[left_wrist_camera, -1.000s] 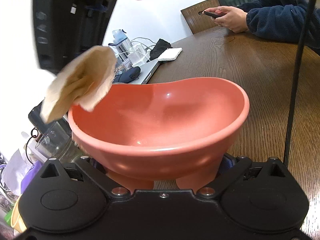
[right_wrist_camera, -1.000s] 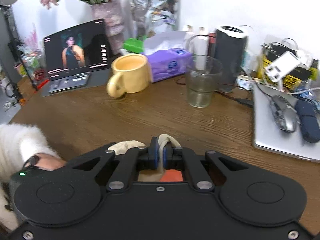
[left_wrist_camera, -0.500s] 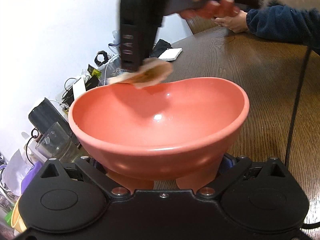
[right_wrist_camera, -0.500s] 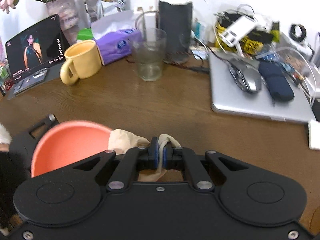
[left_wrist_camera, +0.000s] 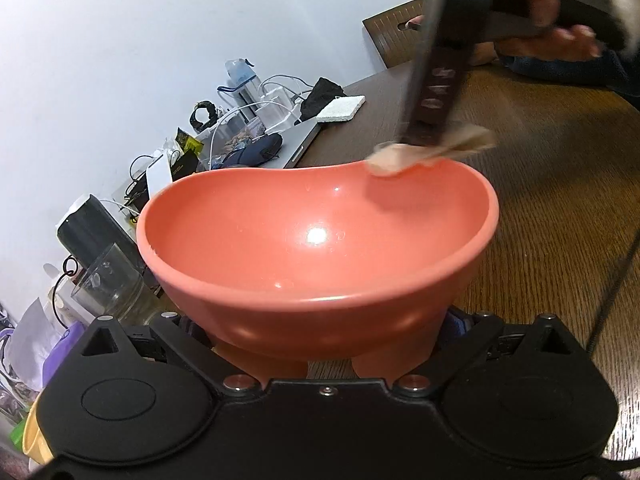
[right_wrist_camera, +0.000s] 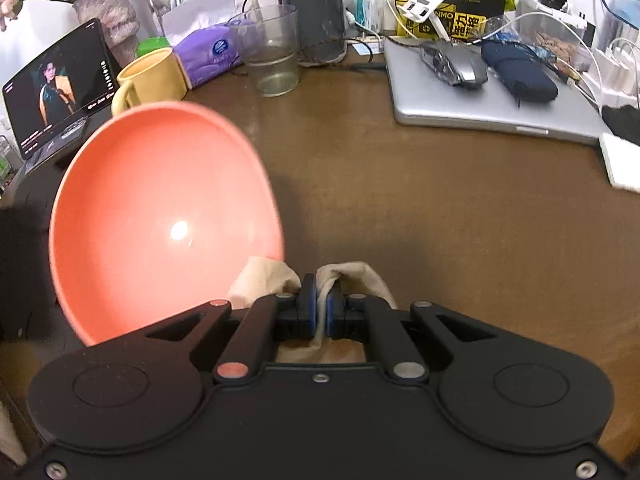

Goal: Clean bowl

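Coral bowl [left_wrist_camera: 320,240] sits clamped by its base between our left gripper's [left_wrist_camera: 326,354] jaws, while our right gripper [right_wrist_camera: 320,312] pinches a beige cloth [right_wrist_camera: 348,276] beside its far rim.

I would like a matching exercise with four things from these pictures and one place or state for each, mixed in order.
1. bowl
2. cloth
3. computer mouse
4. drinking glass

a. lies on the closed laptop
b. stands beside the yellow mug
c. held at its base by the left gripper
d. pinched in the right gripper

Pairs: 1-c, 2-d, 3-a, 4-b
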